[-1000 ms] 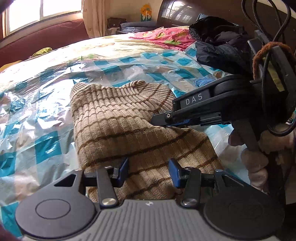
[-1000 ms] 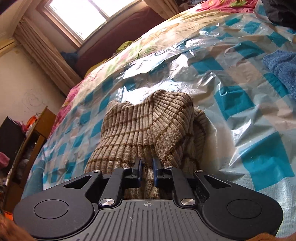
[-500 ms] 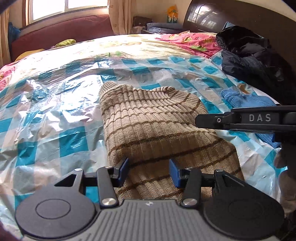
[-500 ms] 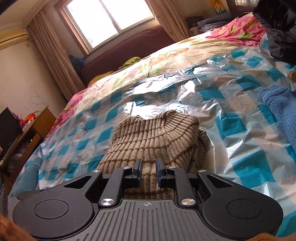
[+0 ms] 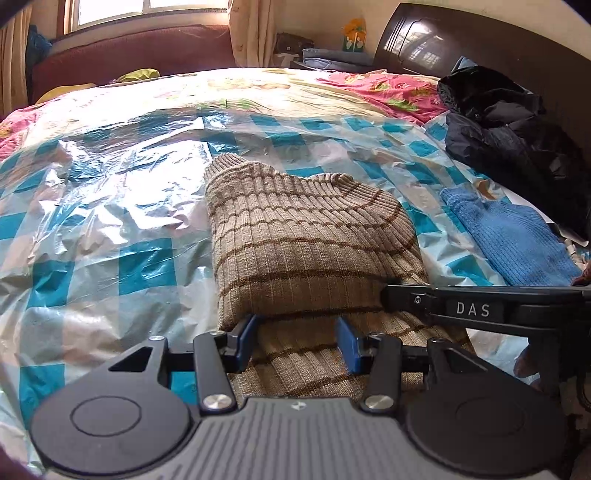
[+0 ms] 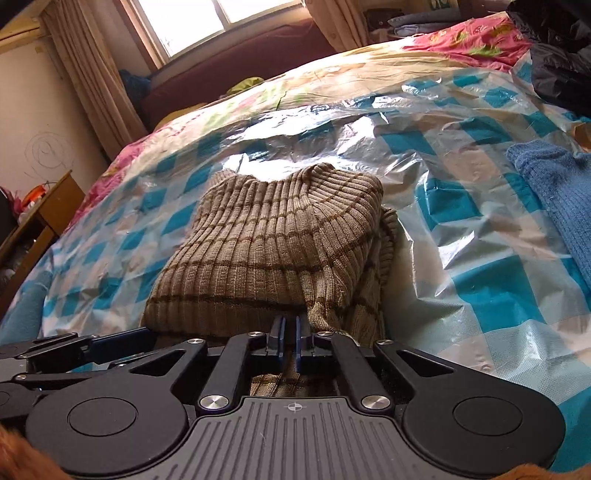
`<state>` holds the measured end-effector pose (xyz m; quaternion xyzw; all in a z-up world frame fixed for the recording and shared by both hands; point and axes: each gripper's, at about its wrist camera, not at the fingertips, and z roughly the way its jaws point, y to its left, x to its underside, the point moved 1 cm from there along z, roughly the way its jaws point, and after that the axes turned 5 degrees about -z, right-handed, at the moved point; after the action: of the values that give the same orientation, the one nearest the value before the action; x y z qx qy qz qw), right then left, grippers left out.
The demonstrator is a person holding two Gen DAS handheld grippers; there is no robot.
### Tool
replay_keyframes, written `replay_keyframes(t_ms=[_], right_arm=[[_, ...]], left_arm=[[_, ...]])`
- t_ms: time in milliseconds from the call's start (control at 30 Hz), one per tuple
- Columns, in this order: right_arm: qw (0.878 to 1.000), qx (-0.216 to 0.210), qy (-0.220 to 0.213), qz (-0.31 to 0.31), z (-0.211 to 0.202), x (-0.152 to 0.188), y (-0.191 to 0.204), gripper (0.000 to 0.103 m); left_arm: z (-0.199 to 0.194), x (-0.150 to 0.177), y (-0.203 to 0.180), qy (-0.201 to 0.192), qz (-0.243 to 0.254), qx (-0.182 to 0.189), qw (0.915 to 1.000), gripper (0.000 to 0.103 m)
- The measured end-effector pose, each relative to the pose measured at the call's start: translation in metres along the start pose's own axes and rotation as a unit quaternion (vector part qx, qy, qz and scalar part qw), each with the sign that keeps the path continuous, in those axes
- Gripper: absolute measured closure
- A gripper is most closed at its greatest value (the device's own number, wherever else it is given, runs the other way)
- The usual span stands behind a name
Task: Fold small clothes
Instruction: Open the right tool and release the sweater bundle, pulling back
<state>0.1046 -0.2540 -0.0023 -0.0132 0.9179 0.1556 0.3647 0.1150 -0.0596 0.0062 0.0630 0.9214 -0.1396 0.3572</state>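
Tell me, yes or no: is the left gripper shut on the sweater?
No: the left gripper stands open, its blue pads wide apart over the striped sweater.

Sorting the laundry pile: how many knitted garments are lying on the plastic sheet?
2. The striped tan sweater lies mid-sheet by both grippers; the blue knit lies to its right, near the black jacket. Others may be hidden.

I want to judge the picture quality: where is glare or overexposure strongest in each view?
Left wrist view: the far bedspread is washed out; the plastic sheet glints. Right wrist view: the window is blown white, with glare on the sheet behind the striped sweater.
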Motion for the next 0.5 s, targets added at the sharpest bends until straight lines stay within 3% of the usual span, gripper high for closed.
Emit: replay_keyframes(t_ms=[133,200,300,500], right_arm=[[1.000,0.003,0.011,0.018,-0.001,0.005,-0.002,0.102],[1.000,0.007,0.000,0.016,-0.012,0.007,0.002,0.101],[1.000,0.015,-0.023,0.006,-0.032,0.015,0.011,0.087],[0.999,0.043,0.005,-0.008,-0.028,0.025,0.015,0.092]], left_arm=[[0.014,0.007,-0.001,0.027,0.015,-0.023,0.9993,0.053],[0.010,0.010,-0.003,0.020,0.016,-0.023,0.9994,0.053],[-0.001,0.011,-0.003,0.006,0.003,-0.008,0.9999,0.052],[0.000,0.016,0.004,0.030,-0.013,-0.027,0.9991,0.052]])
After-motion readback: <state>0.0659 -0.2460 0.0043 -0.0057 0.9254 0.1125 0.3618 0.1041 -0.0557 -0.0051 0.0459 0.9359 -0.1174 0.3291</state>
